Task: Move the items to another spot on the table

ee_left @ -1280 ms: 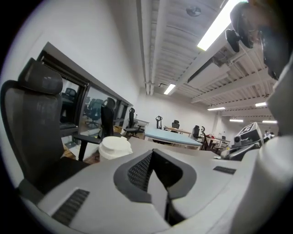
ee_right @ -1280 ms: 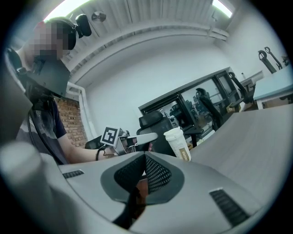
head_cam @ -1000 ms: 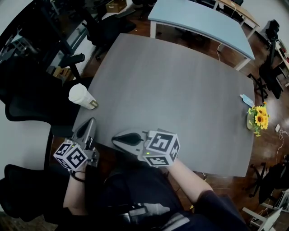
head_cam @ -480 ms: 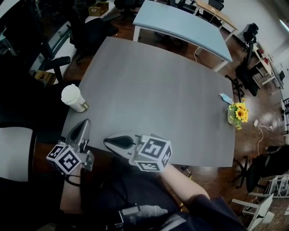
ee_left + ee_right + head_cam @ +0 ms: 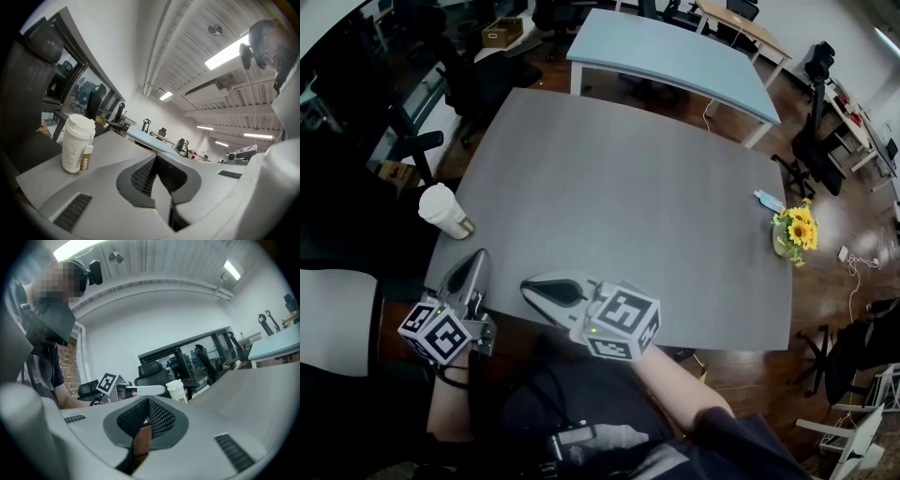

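The upright coffee cup (image 5: 443, 210) stands ahead and left of the closed, empty left claw (image 5: 476, 259), nearer it than the closed, empty right claw (image 5: 532, 288).

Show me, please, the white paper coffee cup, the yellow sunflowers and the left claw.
White paper coffee cup (image 5: 451, 217): head view, side wall.
Yellow sunflowers (image 5: 799, 229): head view, blooms.
Left claw (image 5: 475, 262): head view, shut tips.

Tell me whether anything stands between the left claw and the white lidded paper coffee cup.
Nothing visible does. The left claw is shut and empty. The white lidded paper coffee cup stands ahead and to its left, near the grey table's edge, with only bare tabletop between them.
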`<action>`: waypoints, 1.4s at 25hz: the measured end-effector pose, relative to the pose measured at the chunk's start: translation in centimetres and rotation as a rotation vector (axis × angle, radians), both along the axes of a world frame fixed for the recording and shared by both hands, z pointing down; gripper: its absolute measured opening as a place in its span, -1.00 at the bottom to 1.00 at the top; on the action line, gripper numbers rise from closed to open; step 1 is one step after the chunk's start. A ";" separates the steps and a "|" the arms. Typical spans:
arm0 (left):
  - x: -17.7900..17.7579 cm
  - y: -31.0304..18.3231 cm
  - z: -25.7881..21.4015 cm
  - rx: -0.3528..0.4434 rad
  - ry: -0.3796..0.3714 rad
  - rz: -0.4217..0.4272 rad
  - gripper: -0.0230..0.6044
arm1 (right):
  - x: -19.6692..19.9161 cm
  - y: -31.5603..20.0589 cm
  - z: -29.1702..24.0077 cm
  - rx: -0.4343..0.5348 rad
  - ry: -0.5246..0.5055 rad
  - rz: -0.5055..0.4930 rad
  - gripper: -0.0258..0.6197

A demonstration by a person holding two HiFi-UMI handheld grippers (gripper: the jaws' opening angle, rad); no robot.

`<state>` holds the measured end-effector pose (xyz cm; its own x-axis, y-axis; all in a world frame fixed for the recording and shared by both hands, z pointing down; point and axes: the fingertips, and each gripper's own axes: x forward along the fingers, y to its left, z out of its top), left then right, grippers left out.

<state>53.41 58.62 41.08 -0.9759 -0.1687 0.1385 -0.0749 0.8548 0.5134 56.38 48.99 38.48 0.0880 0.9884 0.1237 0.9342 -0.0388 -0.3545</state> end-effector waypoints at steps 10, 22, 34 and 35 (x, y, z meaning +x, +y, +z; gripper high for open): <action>-0.3 -9.2 -1.3 -0.073 0.054 -0.086 -0.95 | -1.6 -9.8 -0.4 -0.073 0.087 -0.107 -0.90; 8.0 -13.3 -2.4 -0.268 0.201 -0.237 -0.95 | 5.5 -13.3 -1.0 -0.103 0.201 -0.414 -0.90; 16.0 -13.2 -1.4 -0.169 0.117 -0.198 -0.95 | 11.1 -12.4 -1.3 0.073 0.010 -0.366 -0.90; 16.5 -13.1 -1.2 -0.157 0.104 -0.190 -0.95 | 11.1 -12.3 -1.4 0.086 -0.019 -0.347 -0.90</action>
